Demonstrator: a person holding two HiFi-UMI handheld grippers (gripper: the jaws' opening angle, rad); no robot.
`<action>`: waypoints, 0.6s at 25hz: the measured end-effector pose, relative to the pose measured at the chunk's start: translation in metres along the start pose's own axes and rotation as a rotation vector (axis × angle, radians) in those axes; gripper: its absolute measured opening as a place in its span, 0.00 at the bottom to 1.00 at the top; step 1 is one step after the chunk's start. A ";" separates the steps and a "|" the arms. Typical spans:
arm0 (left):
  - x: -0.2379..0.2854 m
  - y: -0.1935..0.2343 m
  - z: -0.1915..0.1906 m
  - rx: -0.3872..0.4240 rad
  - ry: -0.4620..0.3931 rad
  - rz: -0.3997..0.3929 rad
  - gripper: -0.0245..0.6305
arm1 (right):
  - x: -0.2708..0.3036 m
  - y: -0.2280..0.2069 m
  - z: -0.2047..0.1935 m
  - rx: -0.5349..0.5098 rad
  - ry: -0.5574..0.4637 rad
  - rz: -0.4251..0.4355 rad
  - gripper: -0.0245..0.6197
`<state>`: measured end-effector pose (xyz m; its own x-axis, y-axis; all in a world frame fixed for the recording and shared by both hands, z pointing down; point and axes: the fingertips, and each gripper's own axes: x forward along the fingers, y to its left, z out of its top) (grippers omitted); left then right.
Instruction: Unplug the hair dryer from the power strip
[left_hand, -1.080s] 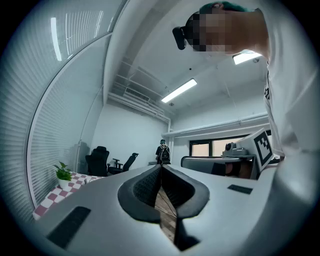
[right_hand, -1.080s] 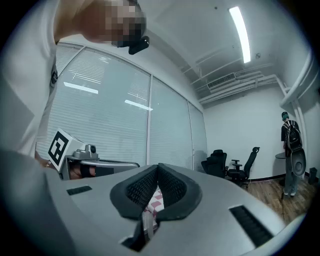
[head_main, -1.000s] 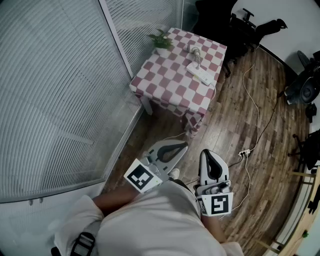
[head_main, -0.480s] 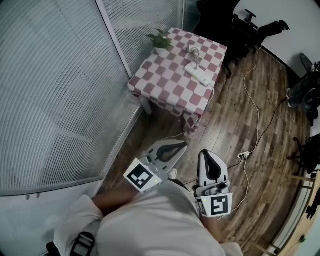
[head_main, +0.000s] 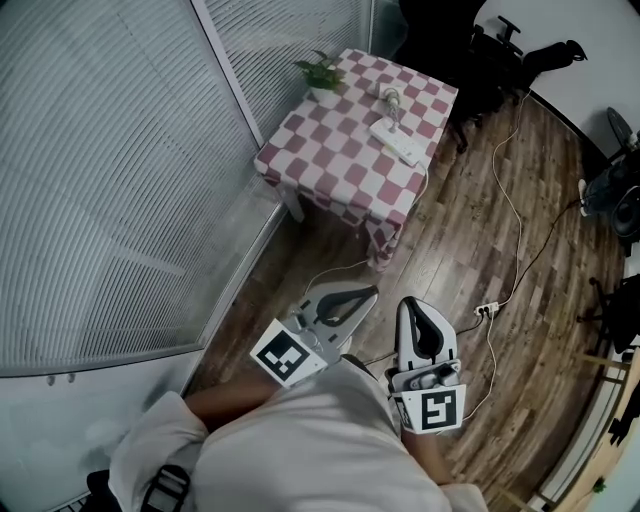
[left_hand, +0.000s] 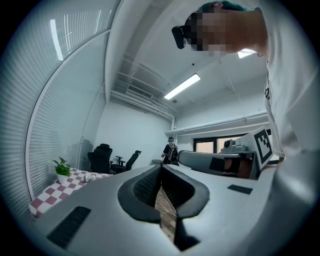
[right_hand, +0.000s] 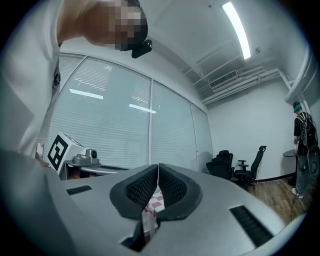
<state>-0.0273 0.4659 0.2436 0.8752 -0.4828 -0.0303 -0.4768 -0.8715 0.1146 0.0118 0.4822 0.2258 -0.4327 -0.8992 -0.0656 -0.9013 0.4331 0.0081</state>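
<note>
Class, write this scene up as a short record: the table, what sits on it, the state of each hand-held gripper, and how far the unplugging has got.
Table: checked-cloth table, beside the blinds, on a wooden floor
On it: power strip, hair dryer, potted plant
Left hand-held gripper: shut, nothing between the jaws
Right hand-held gripper: shut, nothing between the jaws
Task status: not begun; both grippers well short of the table
Plug: too small to make out
</note>
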 end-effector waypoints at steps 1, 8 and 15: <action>0.001 0.001 0.000 -0.001 0.000 0.003 0.09 | 0.001 -0.001 -0.001 0.003 0.001 0.000 0.09; 0.008 0.014 -0.001 -0.004 -0.012 0.011 0.09 | 0.012 -0.008 -0.005 -0.004 -0.003 0.006 0.09; 0.023 0.041 -0.006 -0.012 -0.016 0.003 0.09 | 0.039 -0.021 -0.013 -0.005 0.006 -0.005 0.09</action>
<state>-0.0261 0.4191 0.2532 0.8724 -0.4866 -0.0462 -0.4782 -0.8692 0.1262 0.0135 0.4373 0.2360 -0.4280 -0.9018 -0.0601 -0.9037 0.4280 0.0129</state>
